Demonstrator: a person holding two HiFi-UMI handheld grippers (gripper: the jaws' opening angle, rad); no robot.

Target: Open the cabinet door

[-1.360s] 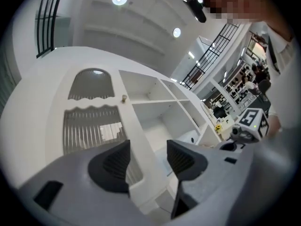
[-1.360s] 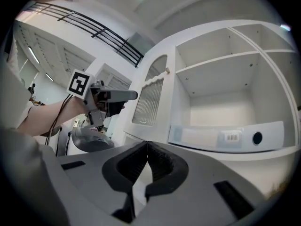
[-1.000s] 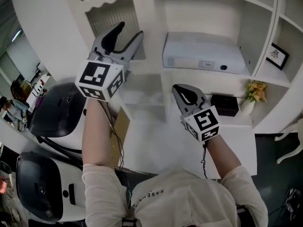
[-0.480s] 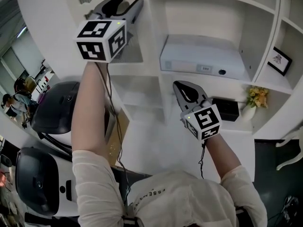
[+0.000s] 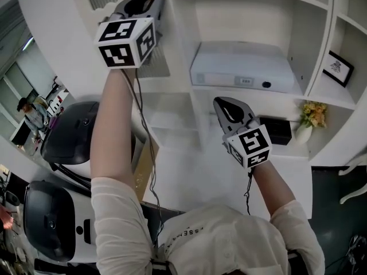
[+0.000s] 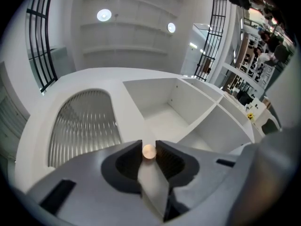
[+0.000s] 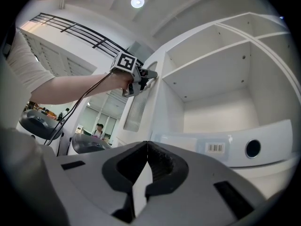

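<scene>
Knob [image 6: 148, 151] of cabinet door [image 6: 84, 126] pinched by left tongs [image 6: 148, 146] (jaws just closed in); right tongs [image 7: 147, 145] pressed together, empty.

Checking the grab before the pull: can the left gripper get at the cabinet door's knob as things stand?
Likely yes: the knob sits between the jaws of the left gripper, which have just been closing and look pressed on it; nothing blocks it.

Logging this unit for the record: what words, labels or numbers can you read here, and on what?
"ESSE", upside down and partly cut off, on the person's shirt.
Barcode label on the white device: bars only, print too small to read.
Framed picture on the right shelf: print too small to read.
</scene>
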